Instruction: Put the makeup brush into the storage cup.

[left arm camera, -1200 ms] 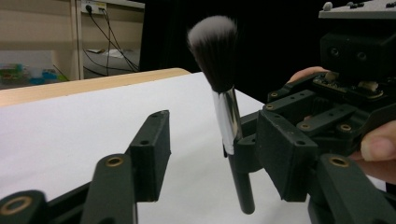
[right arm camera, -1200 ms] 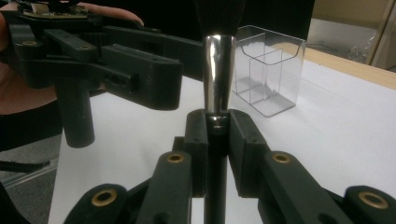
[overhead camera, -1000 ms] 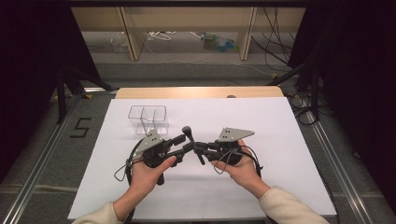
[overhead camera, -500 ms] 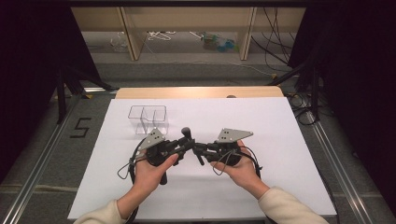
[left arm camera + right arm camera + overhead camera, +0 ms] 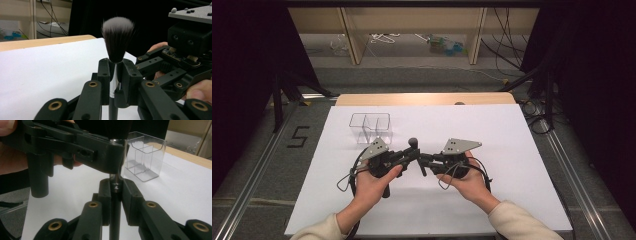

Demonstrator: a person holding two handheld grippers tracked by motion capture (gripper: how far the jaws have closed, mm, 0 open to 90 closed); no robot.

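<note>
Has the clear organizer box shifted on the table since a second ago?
No. The clear organizer box sits at the same spot near the white table's far-left edge as before.

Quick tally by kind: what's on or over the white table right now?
Makeup brush: 1
Clear divided organizer box: 1
Handheld grippers: 2, left gripper and right gripper, both shut on the brush
Total: 4

Brush [image 5: 413,143] right of, before clear box [image 5: 370,127]
</note>
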